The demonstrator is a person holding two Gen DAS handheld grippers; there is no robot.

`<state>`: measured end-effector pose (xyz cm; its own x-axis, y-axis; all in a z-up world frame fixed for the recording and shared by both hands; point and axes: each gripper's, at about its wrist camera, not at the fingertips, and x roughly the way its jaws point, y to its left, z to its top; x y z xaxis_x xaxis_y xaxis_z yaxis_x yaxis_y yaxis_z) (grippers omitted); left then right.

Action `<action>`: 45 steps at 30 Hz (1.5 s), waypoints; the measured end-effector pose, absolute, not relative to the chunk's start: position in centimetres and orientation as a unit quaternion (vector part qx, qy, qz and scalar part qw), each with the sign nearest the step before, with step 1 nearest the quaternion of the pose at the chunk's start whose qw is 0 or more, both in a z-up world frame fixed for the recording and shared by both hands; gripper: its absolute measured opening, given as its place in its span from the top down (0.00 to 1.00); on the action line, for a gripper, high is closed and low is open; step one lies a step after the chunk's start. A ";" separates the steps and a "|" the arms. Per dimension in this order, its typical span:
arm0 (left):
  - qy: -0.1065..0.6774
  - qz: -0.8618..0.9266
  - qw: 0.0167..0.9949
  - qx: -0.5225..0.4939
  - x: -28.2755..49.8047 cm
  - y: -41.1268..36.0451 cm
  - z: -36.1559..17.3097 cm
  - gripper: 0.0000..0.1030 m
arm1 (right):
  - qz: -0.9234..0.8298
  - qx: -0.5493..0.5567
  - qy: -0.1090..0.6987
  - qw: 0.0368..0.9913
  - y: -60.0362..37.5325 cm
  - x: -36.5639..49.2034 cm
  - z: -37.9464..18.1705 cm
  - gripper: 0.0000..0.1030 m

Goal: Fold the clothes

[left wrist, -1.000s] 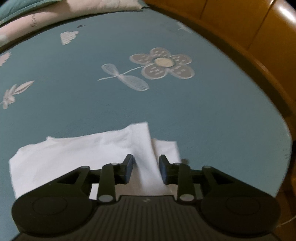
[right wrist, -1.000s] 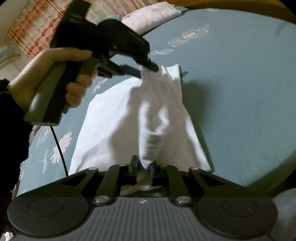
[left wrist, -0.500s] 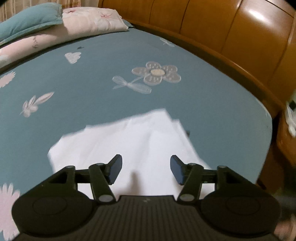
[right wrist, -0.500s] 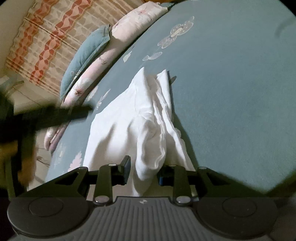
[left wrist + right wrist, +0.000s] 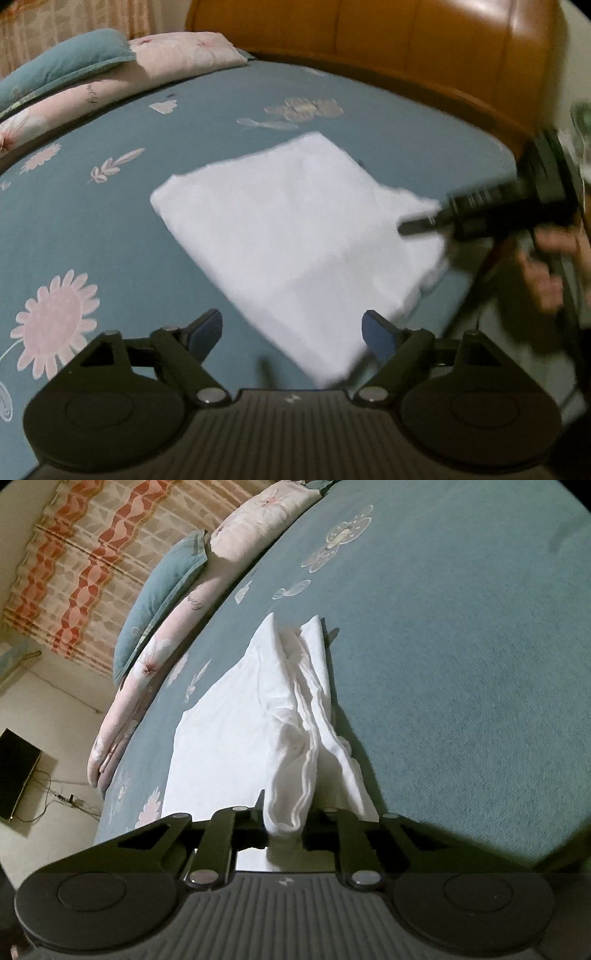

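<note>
A white garment (image 5: pixel 295 229) lies folded on the teal flowered bedsheet (image 5: pixel 110 229). My left gripper (image 5: pixel 291 325) hovers over its near corner. Its jaws are opening wide, and the blue pads (image 5: pixel 207 332) touch nothing. In the right wrist view a bunched ridge of the garment (image 5: pixel 295 709) runs toward my right gripper (image 5: pixel 288 812). Those jaws are closing, with the thick fold squeezed between them. The left wrist view shows the right gripper (image 5: pixel 417 227) blurred at the garment's right edge, with a person's hand (image 5: pixel 546 266) holding it.
A pink flowered quilt roll (image 5: pixel 110 85) and a teal pillow (image 5: pixel 62 62) lie along the bed's far side. A wooden headboard (image 5: pixel 406 40) curves behind the bed. A patterned curtain (image 5: pixel 74 572) hangs beyond, and a dark screen (image 5: pixel 14 771) with cables sits on the floor.
My left gripper let go of the raised fold, opened wide and pulled back, so more of the garment shows. My right gripper loosened, then closed again on the bunched edge.
</note>
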<state>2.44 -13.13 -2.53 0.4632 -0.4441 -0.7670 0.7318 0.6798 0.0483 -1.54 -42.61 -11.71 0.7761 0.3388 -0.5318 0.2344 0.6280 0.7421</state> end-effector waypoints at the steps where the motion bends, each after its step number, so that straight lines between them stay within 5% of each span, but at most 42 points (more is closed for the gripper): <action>1: 0.375 -0.352 0.832 0.208 1.7 -13.4 -2.8 0.20 | 0.030 0.431 0.333 0.838 -42.6 -1.5 -11.8 0.83; 14: 0.248 -0.268 0.862 0.353 -1.5 -16.7 -6.8 0.18 | 0.014 0.431 0.327 0.841 -42.2 -2.0 -11.7 0.83; 26: 0.308 -0.230 0.871 0.305 0.4 -14.2 -7.2 0.16 | 0.021 0.418 0.325 0.848 -41.9 -2.4 -10.6 0.88; 34: 0.295 -0.236 0.869 0.319 0.0 -14.6 -7.6 0.16 | 0.071 0.466 0.327 0.819 -44.0 -0.9 -11.6 0.75; 45: 0.314 -0.245 0.868 0.295 0.6 -14.3 -7.7 0.16 | 0.109 0.492 0.355 0.788 -46.8 4.6 -13.0 0.72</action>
